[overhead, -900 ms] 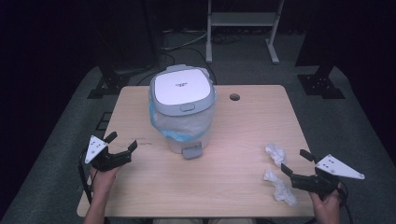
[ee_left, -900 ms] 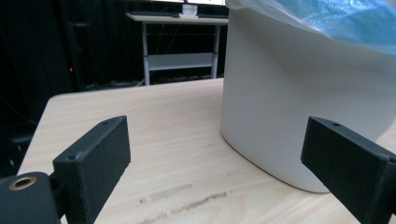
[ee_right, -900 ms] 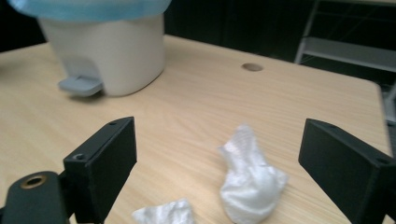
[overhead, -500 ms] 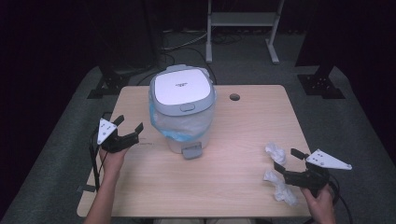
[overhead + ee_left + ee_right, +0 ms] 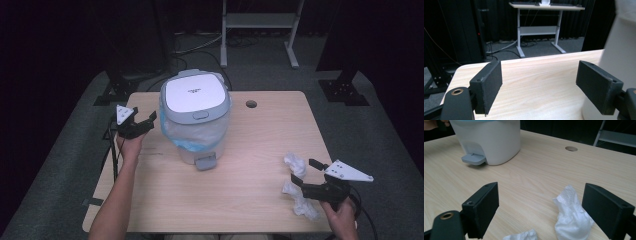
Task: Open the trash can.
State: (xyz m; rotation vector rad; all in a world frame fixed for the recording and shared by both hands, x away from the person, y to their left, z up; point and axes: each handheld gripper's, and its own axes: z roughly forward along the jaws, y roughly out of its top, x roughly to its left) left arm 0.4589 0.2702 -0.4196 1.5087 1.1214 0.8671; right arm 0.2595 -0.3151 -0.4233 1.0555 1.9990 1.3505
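Jaws spread on the left gripper, just left of the bin. Right gripper gapes too, well right of the bin, beside crumpled tissues.

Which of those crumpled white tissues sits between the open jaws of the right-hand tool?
The middle tissue of the three: it lies between the jaws of the right tool. The far tissue lies beyond the tips, and the near tissue lies beside the hand.

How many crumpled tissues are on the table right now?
3, all near the right hand-held gripper: one just beyond it, one beside its jaws, and one nearest the front edge. Others may be hidden.
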